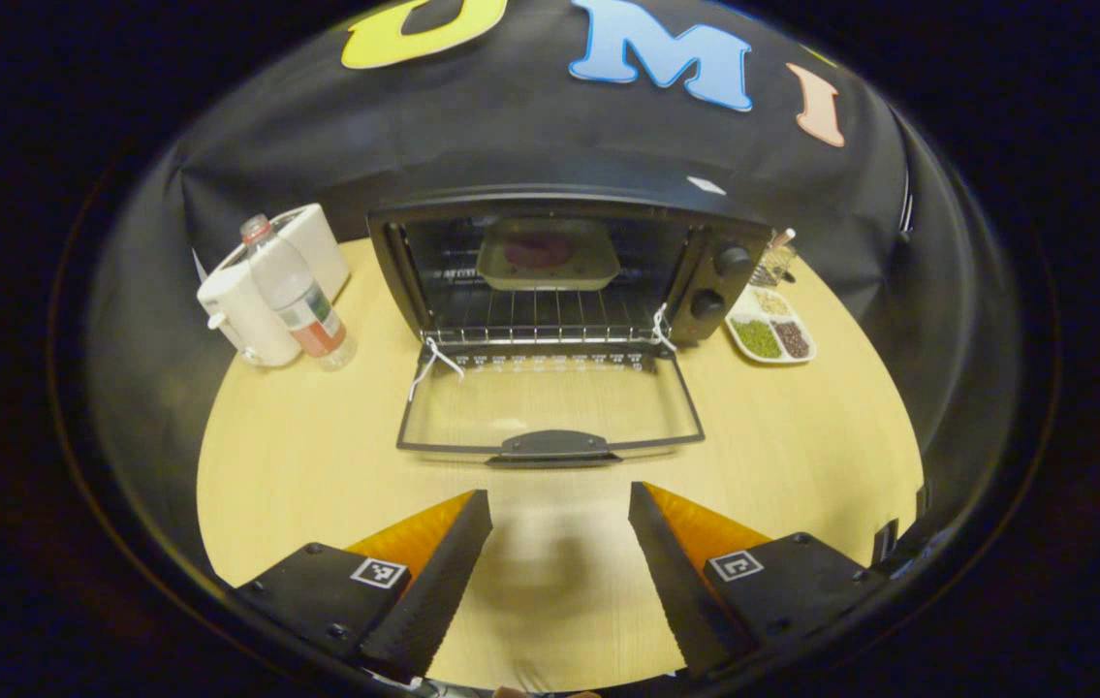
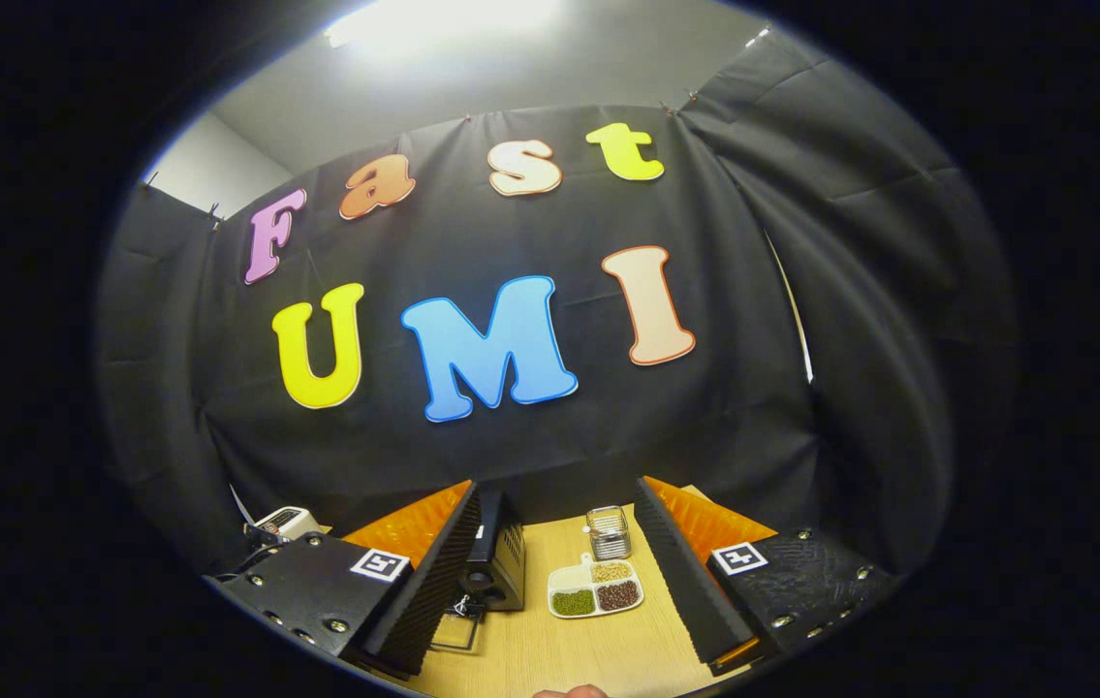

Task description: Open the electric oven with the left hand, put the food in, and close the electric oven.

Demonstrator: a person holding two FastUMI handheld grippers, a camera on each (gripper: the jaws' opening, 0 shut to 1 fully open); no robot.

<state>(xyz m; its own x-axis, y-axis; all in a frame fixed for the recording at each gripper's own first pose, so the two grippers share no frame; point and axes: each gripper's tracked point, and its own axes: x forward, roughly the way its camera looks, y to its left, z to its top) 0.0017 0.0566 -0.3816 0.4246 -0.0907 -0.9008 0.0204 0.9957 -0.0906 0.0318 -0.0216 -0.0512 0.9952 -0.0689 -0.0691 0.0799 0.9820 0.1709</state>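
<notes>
We see one oven (image 1: 559,267) at 12 o'clock from the left gripper (image 1: 559,572), door (image 1: 550,402) dropped flat toward us. Its handle (image 1: 554,446) runs 9-to-3, square across the jaws and just ahead of them. One tray of food (image 1: 548,254) sits on the rack inside, so we judge closing comes next and the left gripper is nearer. Its jaws are spread, holding nothing. The right gripper (image 2: 559,562) is raised, jaws spread and empty. One table (image 1: 801,456), one white appliance (image 1: 268,281) and one bottle (image 1: 296,296) at 10 o'clock, one dish (image 1: 770,327) at 2.
</notes>
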